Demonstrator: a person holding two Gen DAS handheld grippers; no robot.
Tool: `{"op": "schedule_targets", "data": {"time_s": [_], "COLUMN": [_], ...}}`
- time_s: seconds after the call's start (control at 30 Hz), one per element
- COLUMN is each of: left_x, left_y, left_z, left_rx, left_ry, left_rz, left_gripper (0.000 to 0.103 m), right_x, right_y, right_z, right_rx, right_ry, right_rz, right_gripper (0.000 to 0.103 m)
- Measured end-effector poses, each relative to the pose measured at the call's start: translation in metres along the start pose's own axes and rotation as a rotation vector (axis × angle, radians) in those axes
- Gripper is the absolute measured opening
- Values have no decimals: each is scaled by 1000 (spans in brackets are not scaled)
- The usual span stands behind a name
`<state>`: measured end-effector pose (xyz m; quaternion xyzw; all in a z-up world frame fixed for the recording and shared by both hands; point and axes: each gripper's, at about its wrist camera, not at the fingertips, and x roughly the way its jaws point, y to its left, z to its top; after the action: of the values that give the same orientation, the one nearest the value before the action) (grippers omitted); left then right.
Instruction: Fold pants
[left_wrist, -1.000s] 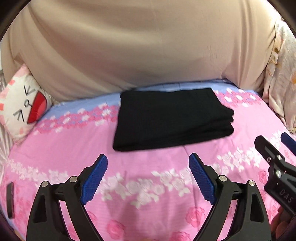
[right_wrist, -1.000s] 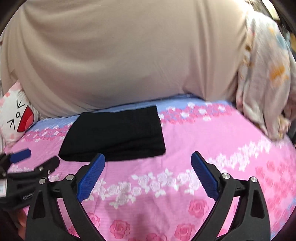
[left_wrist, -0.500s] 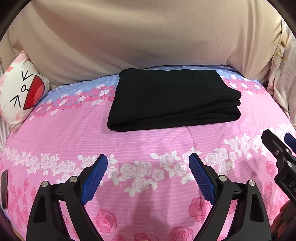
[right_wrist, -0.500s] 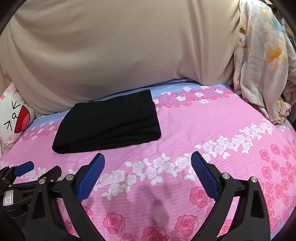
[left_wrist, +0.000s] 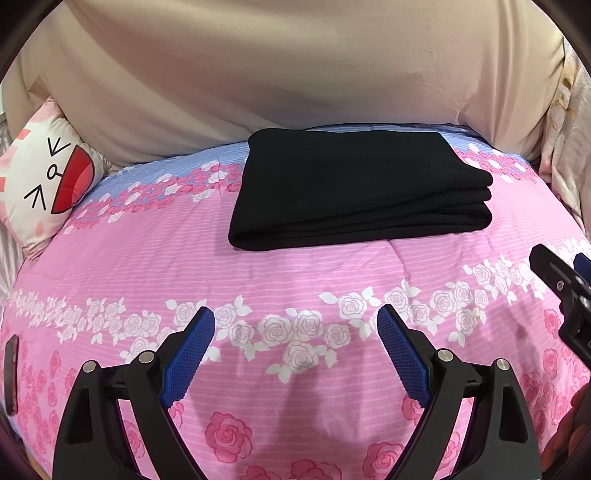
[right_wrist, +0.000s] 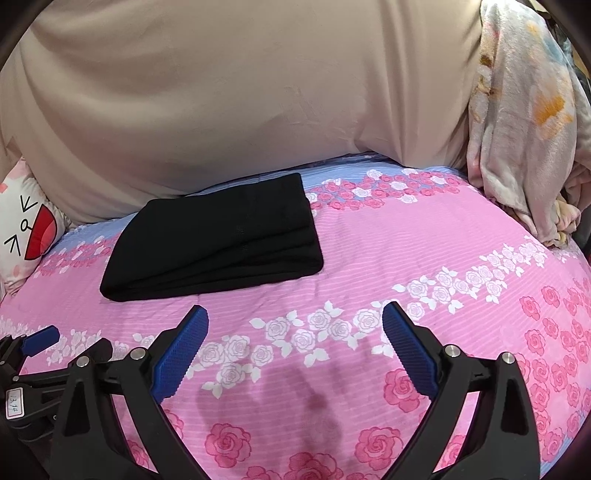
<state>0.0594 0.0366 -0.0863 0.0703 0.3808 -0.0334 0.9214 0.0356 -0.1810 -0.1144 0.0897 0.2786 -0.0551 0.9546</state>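
1. Beige sheet (left_wrist: 295, 74) hangs across the whole back of both views, bulging over the far edge of the bed.
2. Bed cover (left_wrist: 295, 266): pink with bands of white and pink roses, and a blue strip along the far edge. It fills the lower half of both views.
3. Floral blanket (right_wrist: 524, 110), pale with orange and blue patches, hangs bunched at the right end of the bed, well apart from the pants.
4. Black pants (left_wrist: 354, 192) are folded into a flat, stacked rectangle that lies on the bed cover near the far edge, partly on the blue strip. Layered edges show on its right side, a rounded fold on its left. Neither tool touches it.
5. Cat-face cushion (left_wrist: 40, 184), white with a red mouth, leans at the far left of the bed, apart from the pants.
6. Left tool (left_wrist: 295, 343): released, blue pads spread wide, nothing between them, over the bed cover on the near side of the pants.
7. Right tool (right_wrist: 295, 343): also released, pads wide apart and empty, over the rose band, near side of the pants and a bit to their right.
8. Small dark flat object (left_wrist: 11, 373) lies at the left edge of the bed; can't tell what it is.
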Motion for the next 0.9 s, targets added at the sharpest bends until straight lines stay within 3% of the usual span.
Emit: {"op": "schedule_targets", "data": {"time_s": [0.9], "left_x": [-6], "left_y": [5], "left_z": [2], "left_rx": [-22], "left_ry": [-26], "left_rz": [39], "left_gripper": [87], "right_x": [-14], "right_y": [22], "right_z": [3], "right_rx": [-60], "right_ry": [-40], "right_rz": [1], "right_gripper": [97]}}
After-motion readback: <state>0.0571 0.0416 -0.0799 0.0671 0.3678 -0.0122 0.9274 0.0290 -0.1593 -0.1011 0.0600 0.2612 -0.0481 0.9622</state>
